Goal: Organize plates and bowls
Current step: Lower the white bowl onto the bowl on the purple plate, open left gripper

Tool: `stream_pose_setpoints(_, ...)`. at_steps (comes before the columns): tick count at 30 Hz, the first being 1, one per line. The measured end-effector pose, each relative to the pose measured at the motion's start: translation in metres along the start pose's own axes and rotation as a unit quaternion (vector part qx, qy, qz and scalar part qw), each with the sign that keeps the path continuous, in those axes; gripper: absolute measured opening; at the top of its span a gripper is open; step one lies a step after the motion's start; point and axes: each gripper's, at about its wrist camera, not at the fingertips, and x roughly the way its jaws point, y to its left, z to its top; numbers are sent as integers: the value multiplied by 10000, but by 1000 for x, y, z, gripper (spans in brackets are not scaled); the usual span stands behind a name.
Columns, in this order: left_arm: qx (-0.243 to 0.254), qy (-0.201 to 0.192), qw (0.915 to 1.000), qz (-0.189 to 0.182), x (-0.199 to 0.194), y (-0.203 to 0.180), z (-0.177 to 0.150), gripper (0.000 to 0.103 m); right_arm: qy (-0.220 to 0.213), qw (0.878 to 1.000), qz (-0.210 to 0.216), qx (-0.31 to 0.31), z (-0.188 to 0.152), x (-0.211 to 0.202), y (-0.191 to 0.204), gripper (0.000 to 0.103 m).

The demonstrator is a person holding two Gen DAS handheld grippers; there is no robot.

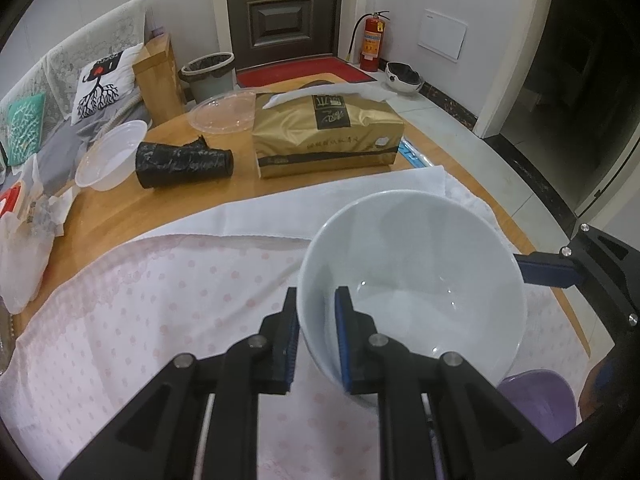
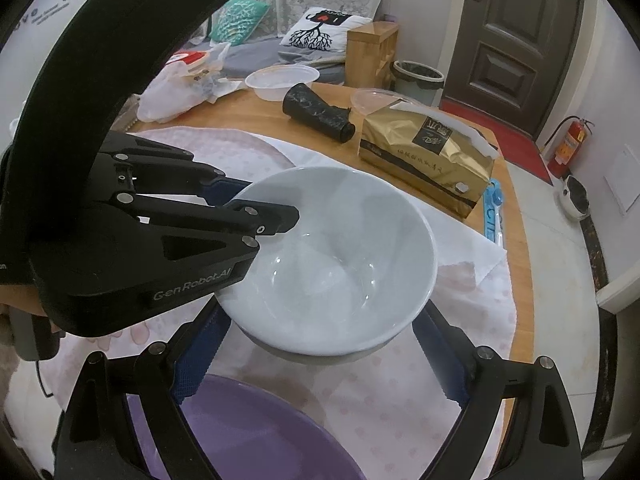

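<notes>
The white bowl (image 1: 412,280) sits low and right of centre, over the pink dotted cloth (image 1: 140,300), its near rim pinched by the downward-tilted left gripper (image 1: 318,320). The right gripper (image 2: 320,344) straddles it wide open, pads seemingly just clear of its sides.

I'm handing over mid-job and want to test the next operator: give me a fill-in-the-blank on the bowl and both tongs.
1. The left tongs are shut on the ____ of the white bowl.
2. The right tongs stand ____ on either side of the bowl.
3. Below the bowl sits a ____ basin.
4. The gold tissue pack lies on the ____ table.

Missing words: rim; open; purple; wooden
</notes>
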Motion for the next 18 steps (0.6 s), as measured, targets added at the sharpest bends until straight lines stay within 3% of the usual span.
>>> stream_pose_setpoints(11, -92, -195, 9998, -9, -25, 2, -6, 15, -80, 9999, 54, 88, -3, -10, 3, 90)
stream_pose_setpoints(18, -103, -399, 9992, -6, -53, -4, -17, 23, -268, 9996, 126, 13, -8, -30, 13, 89)
